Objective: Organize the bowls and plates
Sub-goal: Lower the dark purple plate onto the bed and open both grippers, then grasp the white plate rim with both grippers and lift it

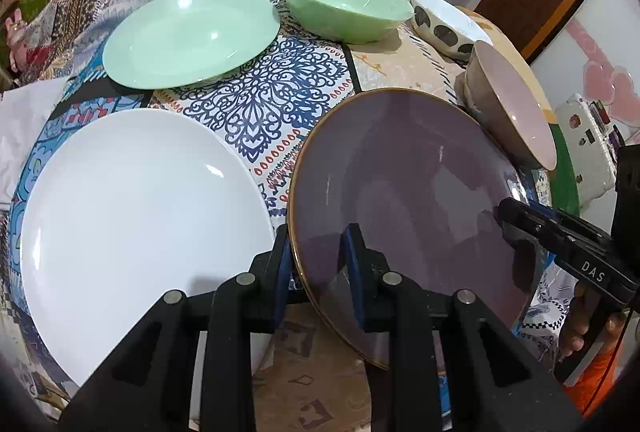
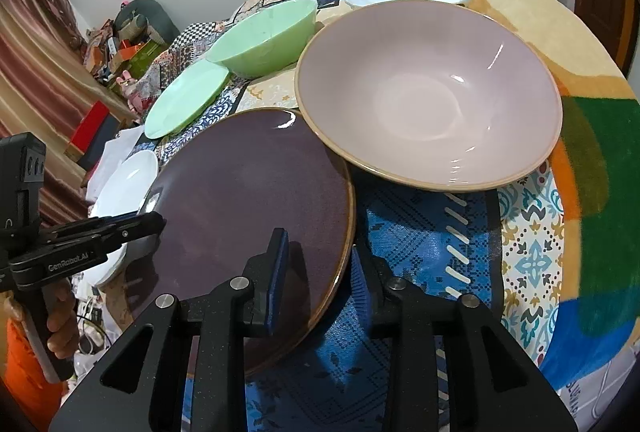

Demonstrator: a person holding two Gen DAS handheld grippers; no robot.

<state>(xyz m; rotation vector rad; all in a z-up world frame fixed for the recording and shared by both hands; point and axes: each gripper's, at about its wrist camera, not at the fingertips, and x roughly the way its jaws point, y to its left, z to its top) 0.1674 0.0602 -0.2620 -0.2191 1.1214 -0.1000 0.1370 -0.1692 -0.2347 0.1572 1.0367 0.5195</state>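
2 grippers on 1 purple plate: left gripper straddles the rim at 7 o'clock of the plate, right gripper straddles the opposite rim at about 4 o'clock. Fingers on both look closed onto the rim, 1 pad above and 1 below; firm contact looks likely but I can't confirm pad pressure.

Plate is tilted, its far edge near or against the pink bowl; contact there unclear. Likely lifted off the worktop at the near side.

Step, my read: two-handed lift of the purple plate, likely to stack it with the other plates. White plate sits just beside it at 9 o'clock; green plate at 11 o'clock, green bowl at 12, spotted bowl at 1.

Next move needs: keep both grips level, clear the pink bowl's rim, translate toward 9 o'clock, lower flat onto the white plate. Risk: glazed rim slipping in the pads.

Writing: "DAS" on the right gripper body as seen from the left wrist; "GenRobot.AI" on the left gripper body as seen from the right wrist. No readable marks on the crockery.
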